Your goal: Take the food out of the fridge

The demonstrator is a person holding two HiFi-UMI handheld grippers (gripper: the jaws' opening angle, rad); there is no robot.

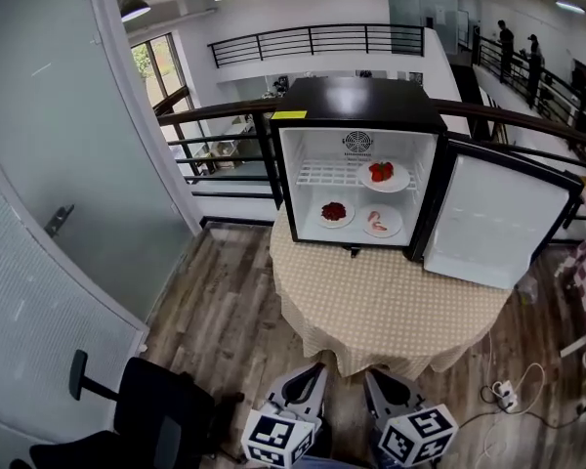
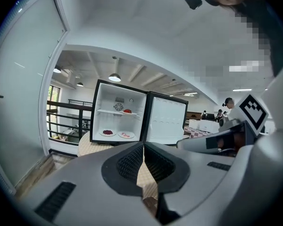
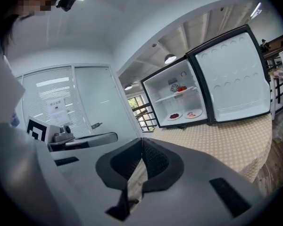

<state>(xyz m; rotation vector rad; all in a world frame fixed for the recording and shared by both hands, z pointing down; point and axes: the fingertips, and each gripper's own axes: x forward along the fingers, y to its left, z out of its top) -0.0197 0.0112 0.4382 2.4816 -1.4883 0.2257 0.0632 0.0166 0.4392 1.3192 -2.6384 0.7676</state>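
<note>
Left claw (image 2: pixel 144 149) and right claw (image 3: pixel 141 144), both pressed together and empty, hang side by side short of the table (image 1: pixel 391 306), the plates of food (image 1: pixel 382 173) straight ahead across it in the open fridge (image 1: pixel 356 101), neither claw nearer.

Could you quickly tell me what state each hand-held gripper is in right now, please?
Left hand-held gripper: closed, jaws together, holding nothing.
Right hand-held gripper: closed, jaws together, holding nothing.
</note>
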